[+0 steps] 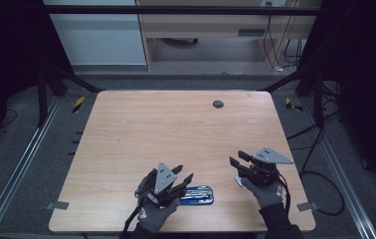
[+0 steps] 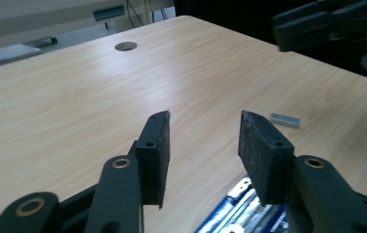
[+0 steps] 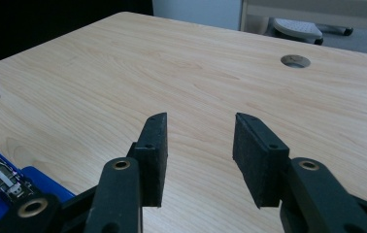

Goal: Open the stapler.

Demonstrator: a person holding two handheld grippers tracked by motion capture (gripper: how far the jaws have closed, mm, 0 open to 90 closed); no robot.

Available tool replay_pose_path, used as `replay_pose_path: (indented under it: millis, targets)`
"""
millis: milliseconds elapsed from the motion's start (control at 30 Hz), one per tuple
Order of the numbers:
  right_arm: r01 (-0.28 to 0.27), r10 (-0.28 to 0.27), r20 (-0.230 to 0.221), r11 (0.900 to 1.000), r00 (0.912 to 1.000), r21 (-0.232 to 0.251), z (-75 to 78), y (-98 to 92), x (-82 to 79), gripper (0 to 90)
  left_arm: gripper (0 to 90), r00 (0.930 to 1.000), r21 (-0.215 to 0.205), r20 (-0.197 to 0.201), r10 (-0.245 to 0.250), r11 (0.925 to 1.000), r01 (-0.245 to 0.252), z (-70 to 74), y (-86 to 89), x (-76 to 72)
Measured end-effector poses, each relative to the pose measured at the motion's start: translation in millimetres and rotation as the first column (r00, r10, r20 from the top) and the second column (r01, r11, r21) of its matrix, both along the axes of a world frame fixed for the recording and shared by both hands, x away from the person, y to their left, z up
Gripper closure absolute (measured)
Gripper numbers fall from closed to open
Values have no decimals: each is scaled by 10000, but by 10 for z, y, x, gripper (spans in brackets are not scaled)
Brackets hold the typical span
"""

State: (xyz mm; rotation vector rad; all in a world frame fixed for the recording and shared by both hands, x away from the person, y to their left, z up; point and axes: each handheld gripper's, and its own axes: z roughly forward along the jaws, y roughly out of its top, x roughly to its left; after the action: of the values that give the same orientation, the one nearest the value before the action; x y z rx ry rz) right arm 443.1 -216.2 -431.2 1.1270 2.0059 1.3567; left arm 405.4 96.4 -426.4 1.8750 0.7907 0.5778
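High view: wooden surface [image 1: 176, 129] w/ a round cable hole [image 1: 218, 104] at the far side, black frame rails around it, floor cables off to the right. Both hands sit at the near edge. Left gripper [image 1: 176, 181] is near-centre, right gripper [image 1: 238, 167] well apart from it, nearer the right edge.

Task thing looks like an opened blue stapler [image 1: 197, 195], lying flat on the surface at the near edge, metal staple track facing up. Long axis runs left-right, roughly parallel w/ the near edge. Its left end is tucked under or right by the left gripper; its right end stops short of the right hand.

Left gripper view: jaws apart, nothing between the pads, and the stapler [image 2: 242, 213] shows just below and near the right jaw, i.e. under the tips rather than ahead of them. A small silvery strip, prob. a block of staples [image 2: 285, 120], lies on the surface a bit beyond the right jaw, towards the right gripper [image 2: 327, 22].

Right gripper view: jaws also apart and empty; stapler [image 3: 7, 182] sits off to its near left, outside the jaw gap.

Judgement: left hand is clearly nearer the stapler, so it would need to drop down and back a touch, jaws across the short axis. The staple strip lies between the two grippers; can't tell which is closer.
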Motion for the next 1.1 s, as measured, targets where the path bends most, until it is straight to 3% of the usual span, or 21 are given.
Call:
replay_pose_path:
  millis: [167,200,267,333,433,467,500,567,667,933,967,1100]
  targets:
    - [275,-277,-134,9995,9995,-137,16,-120,-22,571,524,10000,213,-63,46,9998,-44,90,154,82]
    - [324,-326,-231,9994,9992,-104,20,-145,-27,573,521,9995,207,-211,227,9995,-223,124,249,124]
    - [335,-340,-339,9993,9988,-151,24,-177,-31,574,520,9985,651,-76,546,9964,-540,150,335,146]
    - [432,-447,-423,9984,9981,-355,27,-196,-32,575,513,9978,870,-61,663,9941,-655,169,434,165]
    - [367,-411,-638,9969,9971,-692,29,-221,-17,583,509,9970,867,-100,774,9933,-762,172,548,181]
    - [367,-411,-638,9969,9971,-692,29,-221,-17,583,509,9962,868,-119,866,9926,-852,164,597,185]
    - [242,-333,-957,9952,9948,-945,30,-220,-10,592,508,9950,1041,-128,995,9898,-977,145,683,195]
    - [230,-331,-945,9941,9950,-1059,26,-215,-5,592,509,9940,1103,-162,1085,9882,-1060,131,744,200]
    - [-49,-192,-1433,9862,9895,-1656,27,-177,11,596,509,9908,1118,-251,1331,9853,-1295,103,926,203]
    - [-316,-147,-2173,9776,9760,-2080,73,-140,59,600,510,9822,1333,-440,1825,9755,-1752,11,1256,210]
    - [-487,-80,-2423,9727,9702,-2271,72,-129,75,599,510,9789,1489,-508,1981,9707,-1887,-31,1351,205]
    - [-546,-129,-2604,9666,9654,-2503,59,-114,101,599,508,9701,1388,-707,2321,9654,-2209,-126,1523,176]
